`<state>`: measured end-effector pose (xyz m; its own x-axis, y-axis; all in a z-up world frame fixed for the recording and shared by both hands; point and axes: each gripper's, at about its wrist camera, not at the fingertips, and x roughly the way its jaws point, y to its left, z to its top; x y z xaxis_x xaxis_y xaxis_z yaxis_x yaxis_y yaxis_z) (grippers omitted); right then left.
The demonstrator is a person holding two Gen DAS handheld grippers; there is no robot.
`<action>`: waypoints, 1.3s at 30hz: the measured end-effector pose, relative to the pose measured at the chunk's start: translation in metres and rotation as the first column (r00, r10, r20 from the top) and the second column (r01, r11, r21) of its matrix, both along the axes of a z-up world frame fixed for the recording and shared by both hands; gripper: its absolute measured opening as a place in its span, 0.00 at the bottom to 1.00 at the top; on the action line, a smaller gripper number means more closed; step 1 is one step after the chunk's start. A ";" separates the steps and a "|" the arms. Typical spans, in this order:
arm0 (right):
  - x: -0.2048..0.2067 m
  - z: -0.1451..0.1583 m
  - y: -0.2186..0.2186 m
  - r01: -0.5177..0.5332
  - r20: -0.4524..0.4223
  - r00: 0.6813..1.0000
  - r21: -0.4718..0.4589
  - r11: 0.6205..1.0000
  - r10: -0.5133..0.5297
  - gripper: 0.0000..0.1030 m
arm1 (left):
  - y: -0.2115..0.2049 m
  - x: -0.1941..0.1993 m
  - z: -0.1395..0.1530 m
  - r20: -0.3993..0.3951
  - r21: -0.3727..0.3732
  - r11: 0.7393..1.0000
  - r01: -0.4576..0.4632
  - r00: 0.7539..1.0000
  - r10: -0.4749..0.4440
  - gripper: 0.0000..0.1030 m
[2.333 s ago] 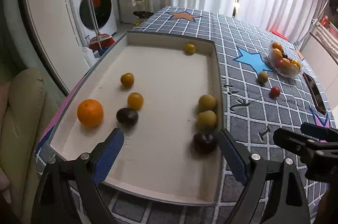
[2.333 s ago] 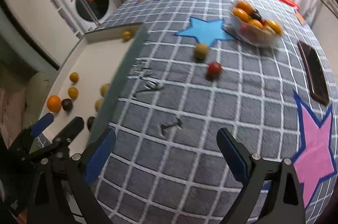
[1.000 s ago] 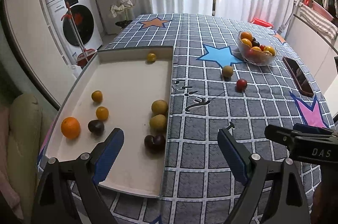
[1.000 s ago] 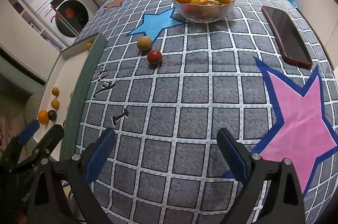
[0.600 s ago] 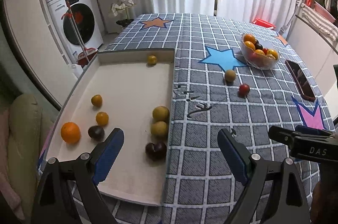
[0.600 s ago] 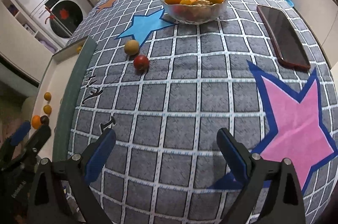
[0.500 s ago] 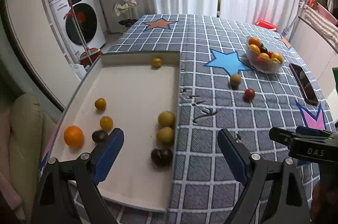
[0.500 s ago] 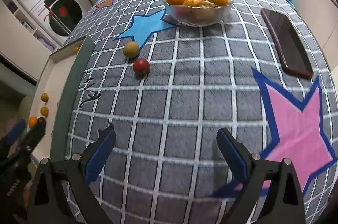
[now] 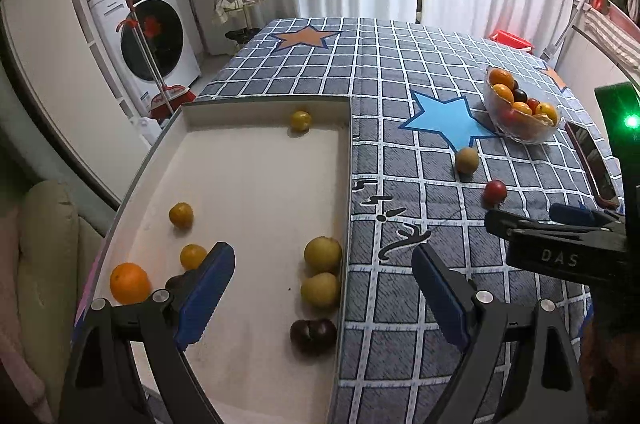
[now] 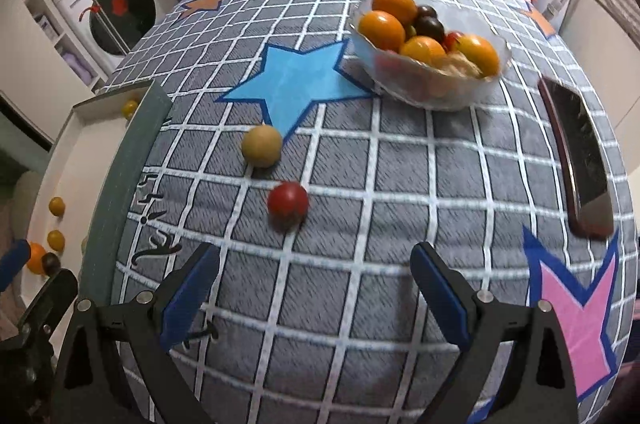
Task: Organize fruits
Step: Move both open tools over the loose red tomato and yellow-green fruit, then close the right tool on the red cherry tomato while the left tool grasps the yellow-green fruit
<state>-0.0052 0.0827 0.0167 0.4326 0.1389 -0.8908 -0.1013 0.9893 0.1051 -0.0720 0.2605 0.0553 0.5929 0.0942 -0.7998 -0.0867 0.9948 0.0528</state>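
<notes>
Beneath the left gripper (image 9: 322, 284), whose jaws stand wide apart with nothing between the pads, lies the right-hand edge of a shallow white tray (image 9: 260, 184). Between its fingers, against that tray wall, sit 2 yellow-green fruits (image 9: 322, 255) one behind the other and 1 dark plum (image 9: 313, 336) nearest the camera. Partly hidden behind its left finger (image 9: 206, 286) is another dark fruit, with 2 small yellow fruits (image 9: 181, 214) beyond it and 1 orange (image 9: 129, 283) further left. Another small yellow fruit (image 9: 301, 120) rests at the tray's far wall.

Ahead of the right gripper (image 10: 316, 288), also spread wide and empty, a red fruit (image 10: 288, 202) lies on the checked tablecloth (image 10: 360, 224), just beyond the fingertips and slightly left of centre. A tan round fruit (image 10: 262, 146) sits just past it, at the tip of a blue star (image 10: 292, 80). Further ahead and to the right stands a glass bowl (image 10: 430, 86) heaped with oranges, yellow fruits and dark plums. To the right of the right finger lies a dark phone (image 10: 576, 156), with a pink star (image 10: 576, 312) nearer the camera.
</notes>
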 end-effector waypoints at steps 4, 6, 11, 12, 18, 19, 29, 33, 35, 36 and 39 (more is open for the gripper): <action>0.007 -0.002 0.008 -0.016 0.021 1.000 -0.033 0.999 0.017 0.94 | -0.001 0.006 -0.003 -0.006 0.003 1.000 0.001 1.000 -0.001 0.88; 0.010 -0.003 0.013 -0.028 0.036 0.999 -0.047 0.998 0.030 0.94 | -0.001 0.008 -0.004 -0.009 0.003 1.000 0.002 1.000 -0.002 0.88; 0.015 -0.004 0.024 -0.056 0.073 0.995 -0.080 0.995 0.062 0.92 | 0.000 0.011 -0.007 -0.018 0.011 1.000 0.001 1.000 -0.001 0.88; 0.015 -0.004 0.025 -0.060 0.081 0.994 -0.083 0.995 0.067 0.86 | 0.000 0.012 -0.007 -0.019 0.013 1.000 0.002 1.000 -0.001 0.88; 0.016 -0.006 0.032 -0.080 0.089 0.992 -0.079 0.994 0.087 0.47 | -0.001 0.013 -0.006 -0.021 0.021 1.000 0.007 1.000 -0.006 0.88; 0.015 -0.006 0.032 -0.082 0.094 0.992 -0.075 0.994 0.089 0.43 | -0.002 0.014 -0.005 -0.020 0.025 1.000 0.011 1.000 -0.010 0.88; 0.005 0.002 -0.006 -0.052 0.113 0.992 0.002 0.999 0.051 0.24 | -0.027 0.024 -0.001 -0.013 0.040 0.997 0.067 0.998 -0.066 0.88; -0.008 0.005 -0.031 -0.024 0.113 0.993 0.025 0.999 0.021 0.24 | -0.050 0.036 0.002 -0.003 0.040 0.992 0.118 0.993 -0.118 0.88; -0.014 0.005 -0.042 -0.010 0.106 0.994 0.043 0.999 0.006 0.24 | -0.062 0.045 0.001 0.002 0.042 0.989 0.144 0.990 -0.144 0.88; -0.017 0.004 -0.047 -0.003 0.104 0.995 0.053 0.999 -0.002 0.24 | -0.068 0.049 0.000 0.005 0.045 0.987 0.157 0.988 -0.157 0.88; -0.027 0.004 -0.061 0.014 0.101 0.995 0.079 0.997 -0.022 0.24 | -0.083 0.068 -0.009 -0.020 0.037 0.984 0.176 0.984 -0.175 0.88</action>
<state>-0.0327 0.0217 0.0208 0.5230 0.1979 -0.8290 -0.0979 0.9802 0.1722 -0.0039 0.1777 0.0463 0.5892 0.0206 -0.8077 0.0902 0.9918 0.0911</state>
